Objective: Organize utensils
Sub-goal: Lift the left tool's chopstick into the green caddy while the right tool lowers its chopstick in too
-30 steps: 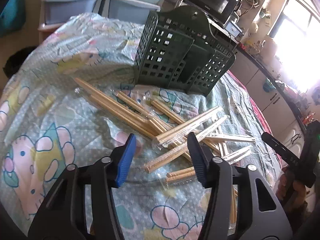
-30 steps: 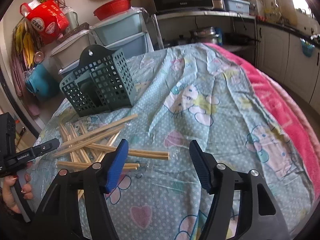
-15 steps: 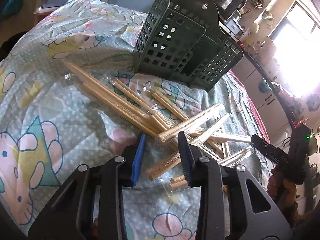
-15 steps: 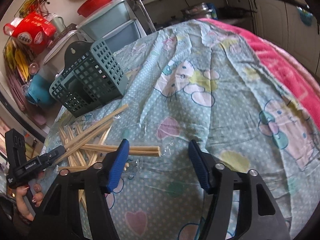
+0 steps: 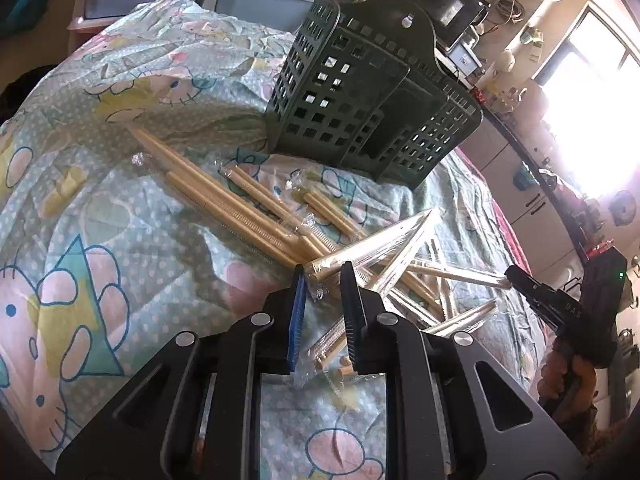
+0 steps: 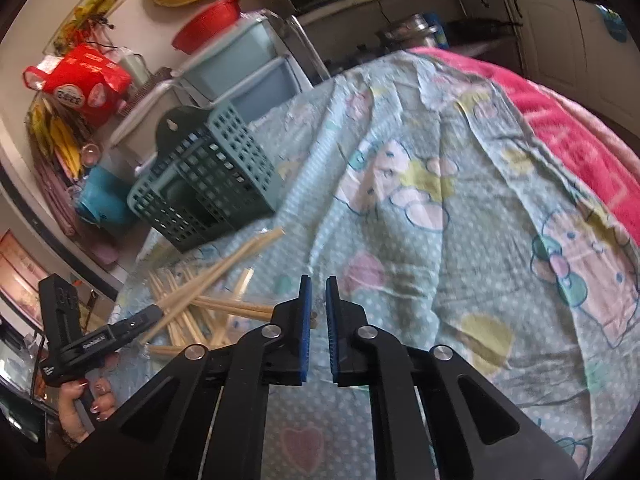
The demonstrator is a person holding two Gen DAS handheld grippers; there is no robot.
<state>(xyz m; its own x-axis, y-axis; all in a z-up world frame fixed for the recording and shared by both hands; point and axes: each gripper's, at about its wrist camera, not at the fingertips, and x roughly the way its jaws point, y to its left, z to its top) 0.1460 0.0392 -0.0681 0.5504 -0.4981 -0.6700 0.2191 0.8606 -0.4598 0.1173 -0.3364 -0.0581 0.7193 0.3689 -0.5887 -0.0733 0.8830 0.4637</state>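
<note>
- Tablecloth (image 5: 120, 208) with cartoon print covers the whole table, and everything below is placed from the dark green slotted caddy (image 5: 372, 100), which stands upright on it
- Wrapped chopsticks (image 5: 256, 216) lie scattered flat just in front of the caddy, none inside it
- Left gripper (image 5: 322, 276) sits at the near edge of that pile, its jaws just closing around one wrapped pair's end, pads apparently not yet pressing
- Right gripper (image 6: 318, 292), nearer than the caddy, is clenched almost fully; whether it pinches a chopstick tip I cannot tell
</note>
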